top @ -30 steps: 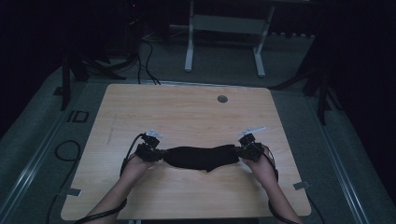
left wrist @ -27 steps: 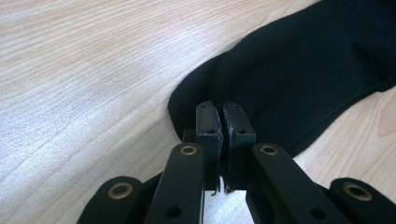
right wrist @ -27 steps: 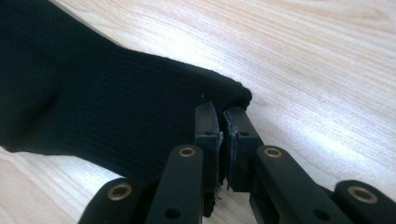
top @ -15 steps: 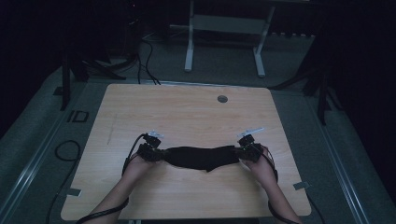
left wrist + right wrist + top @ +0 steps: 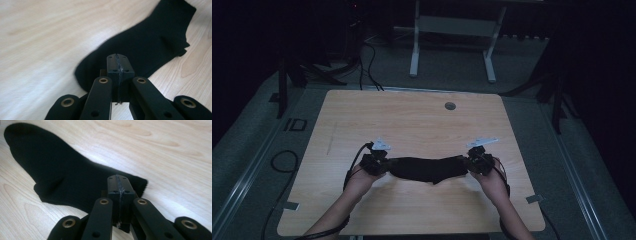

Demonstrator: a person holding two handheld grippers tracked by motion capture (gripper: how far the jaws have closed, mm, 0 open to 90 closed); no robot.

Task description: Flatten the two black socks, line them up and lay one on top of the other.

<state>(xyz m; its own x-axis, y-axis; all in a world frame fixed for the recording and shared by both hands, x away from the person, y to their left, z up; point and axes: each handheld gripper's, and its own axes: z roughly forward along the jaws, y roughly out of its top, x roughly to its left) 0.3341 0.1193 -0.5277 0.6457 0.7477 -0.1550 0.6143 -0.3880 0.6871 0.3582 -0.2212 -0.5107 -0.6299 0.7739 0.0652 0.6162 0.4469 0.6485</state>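
A black sock (image 5: pixel 427 169) lies stretched out flat across the near half of the wooden table (image 5: pixel 412 120), between my two grippers. My left gripper (image 5: pixel 379 164) is at its rounded toe end. In the left gripper view the jaws (image 5: pixel 117 56) are pressed shut over the edge of the sock (image 5: pixel 150 42). My right gripper (image 5: pixel 474 162) is at the straight cuff end. In the right gripper view it (image 5: pixel 117 177) is also shut over the sock (image 5: pixel 50 167). The pinched cloth itself is hidden under the jaws.
A small round grommet (image 5: pixel 450 106) sits in the table near its far edge. Beyond the table stand a white desk frame (image 5: pixel 452 45) and dark cables (image 5: pixel 362 60) on the grey floor. Bare wood surrounds the sock on all sides.
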